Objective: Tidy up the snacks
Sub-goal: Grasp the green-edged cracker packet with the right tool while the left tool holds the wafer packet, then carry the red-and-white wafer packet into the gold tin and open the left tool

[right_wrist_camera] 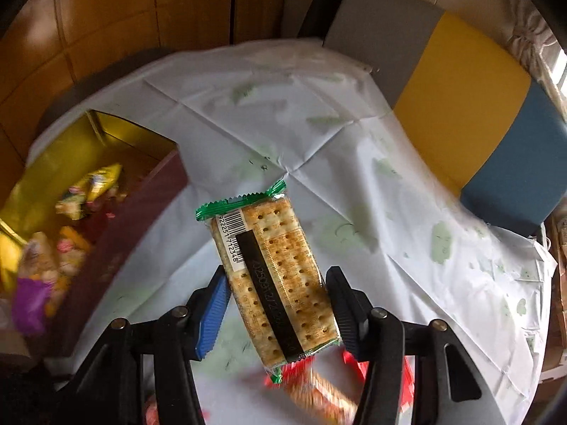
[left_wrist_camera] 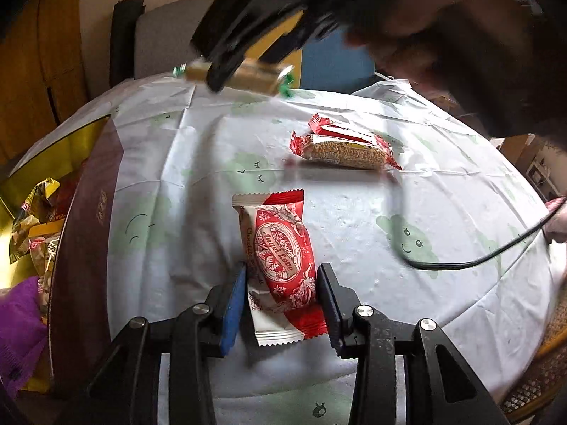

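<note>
Several snacks already fill the box (right_wrist_camera: pixel 106 191) while 2 red-wrapped bars (left_wrist_camera: pixel 345 147) wait on the counter (left_wrist_camera: pixel 389 212), the left gripper (left_wrist_camera: pixel 281 304) narrowed on the red-and-white pack (left_wrist_camera: pixel 280 258), the right gripper (right_wrist_camera: pixel 280 304) carrying the cracker pack (right_wrist_camera: pixel 273 269) aloft between its fingers.

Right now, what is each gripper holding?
Left gripper: closed on the red-and-white snack pack.
Right gripper: closed on the cracker pack, lifted off the table.

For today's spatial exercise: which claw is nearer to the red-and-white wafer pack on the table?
Left. The left claw straddles the wafer pack on the table; the right claw is raised beyond it, holding a cracker pack.
</note>
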A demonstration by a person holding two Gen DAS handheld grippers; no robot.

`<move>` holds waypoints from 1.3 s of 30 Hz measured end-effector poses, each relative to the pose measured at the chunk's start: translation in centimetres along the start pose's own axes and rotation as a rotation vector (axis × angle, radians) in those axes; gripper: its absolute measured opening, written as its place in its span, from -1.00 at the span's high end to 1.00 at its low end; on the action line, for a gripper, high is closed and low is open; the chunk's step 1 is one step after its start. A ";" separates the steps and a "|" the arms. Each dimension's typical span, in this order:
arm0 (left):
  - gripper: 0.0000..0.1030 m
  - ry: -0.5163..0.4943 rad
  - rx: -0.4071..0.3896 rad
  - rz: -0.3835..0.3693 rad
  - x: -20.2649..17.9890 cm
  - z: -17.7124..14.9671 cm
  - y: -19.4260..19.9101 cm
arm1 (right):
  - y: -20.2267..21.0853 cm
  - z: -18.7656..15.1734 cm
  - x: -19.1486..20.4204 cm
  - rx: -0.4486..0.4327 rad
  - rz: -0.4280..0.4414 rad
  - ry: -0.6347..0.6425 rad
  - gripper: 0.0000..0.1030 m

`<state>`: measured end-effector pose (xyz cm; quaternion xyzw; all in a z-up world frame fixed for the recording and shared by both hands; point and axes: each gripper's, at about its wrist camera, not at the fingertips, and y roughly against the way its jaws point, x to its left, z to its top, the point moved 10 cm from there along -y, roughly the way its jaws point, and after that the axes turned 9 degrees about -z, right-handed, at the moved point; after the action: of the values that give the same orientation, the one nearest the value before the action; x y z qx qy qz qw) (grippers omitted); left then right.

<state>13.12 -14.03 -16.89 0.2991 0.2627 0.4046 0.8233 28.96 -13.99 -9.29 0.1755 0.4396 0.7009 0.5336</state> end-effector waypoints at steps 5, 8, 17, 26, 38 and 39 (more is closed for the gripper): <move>0.22 -0.002 -0.002 0.002 0.0 -0.1 0.0 | 4.0 -6.1 0.0 0.052 0.072 -0.050 -0.08; 0.22 0.003 0.000 0.006 0.0 0.0 -0.1 | 4.7 -11.3 -0.5 0.115 0.054 -0.077 -0.08; 0.22 0.008 0.031 0.041 0.0 0.1 -0.1 | 2.3 -19.7 -0.8 0.201 0.011 -0.165 -0.08; 0.25 -0.003 0.072 0.090 -0.6 -0.2 0.1 | 2.4 -19.7 -0.8 0.197 0.037 -0.147 -0.08; 0.29 -0.024 0.074 0.040 -2.4 -0.4 1.5 | 1.9 -19.9 0.1 0.182 0.004 -0.105 -0.07; 0.29 -0.020 0.068 0.032 -2.5 -0.3 1.8 | 1.8 -19.9 0.0 0.182 0.009 -0.109 -0.07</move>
<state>10.66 -15.12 -15.36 0.3352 0.2633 0.4055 0.8086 13.62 -22.58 -18.82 0.2631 0.4708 0.6498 0.5356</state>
